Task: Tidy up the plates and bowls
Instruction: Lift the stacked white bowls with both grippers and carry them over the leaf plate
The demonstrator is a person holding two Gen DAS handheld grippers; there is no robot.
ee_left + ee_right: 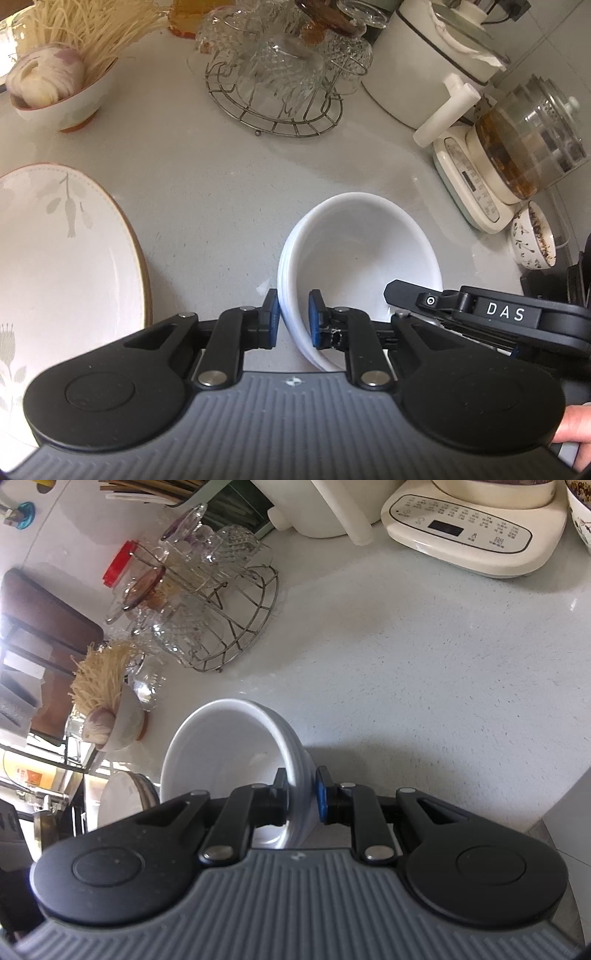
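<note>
A white bowl [362,251] with a ribbed outer wall is tilted over the grey counter [207,184]. My left gripper [293,314] is shut on its left rim, one blue pad inside and one outside. In the right wrist view the same bowl [229,753] has my right gripper [301,794] shut on its right rim. That right gripper [402,295] also shows at the bowl's far side in the left wrist view. A large white plate [55,251] with a leaf pattern and a gold rim lies to the left, apart from the bowl.
At the back stand a wire rack of glass cups [280,81], a bowl of dry noodles and garlic [55,92], a white pot [424,55] and a glass kettle on its base [517,147]. A small patterned bowl [532,240] sits at the right.
</note>
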